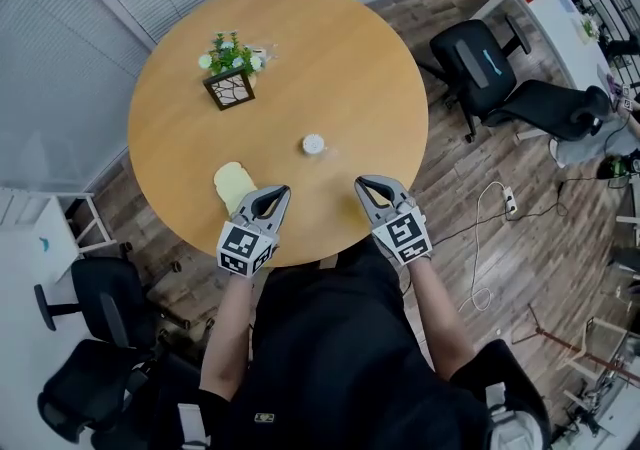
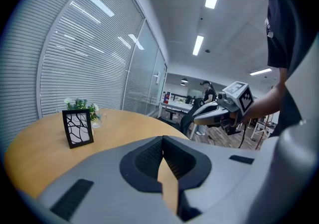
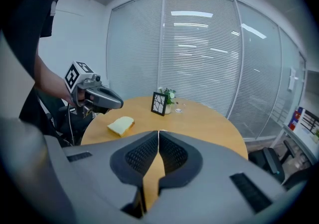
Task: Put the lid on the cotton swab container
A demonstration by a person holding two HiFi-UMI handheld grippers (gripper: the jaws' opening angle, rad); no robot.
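Note:
A small round white cotton swab container [image 1: 313, 144] stands near the middle of the round wooden table [image 1: 350, 58]. A small clear item [image 1: 268, 53] lies beside the potted plant; I cannot tell whether it is the lid. It also shows as a clear item [image 3: 179, 108] in the right gripper view. My left gripper [image 1: 283, 191] hovers over the table's near edge, shut and empty, its tips [image 2: 162, 138] meeting. My right gripper [image 1: 361, 181] is level with it to the right, also shut with nothing in it [image 3: 158, 132]. The white container lies ahead, between the two grippers.
A potted plant with a black-framed front [image 1: 228, 73] stands at the table's far left. A pale yellow sponge-like slab [image 1: 234, 184] lies just ahead of the left gripper. Black office chairs [image 1: 480, 63] stand right of the table, another [image 1: 100, 298] at the lower left. Cables [image 1: 490, 208] run over the floor.

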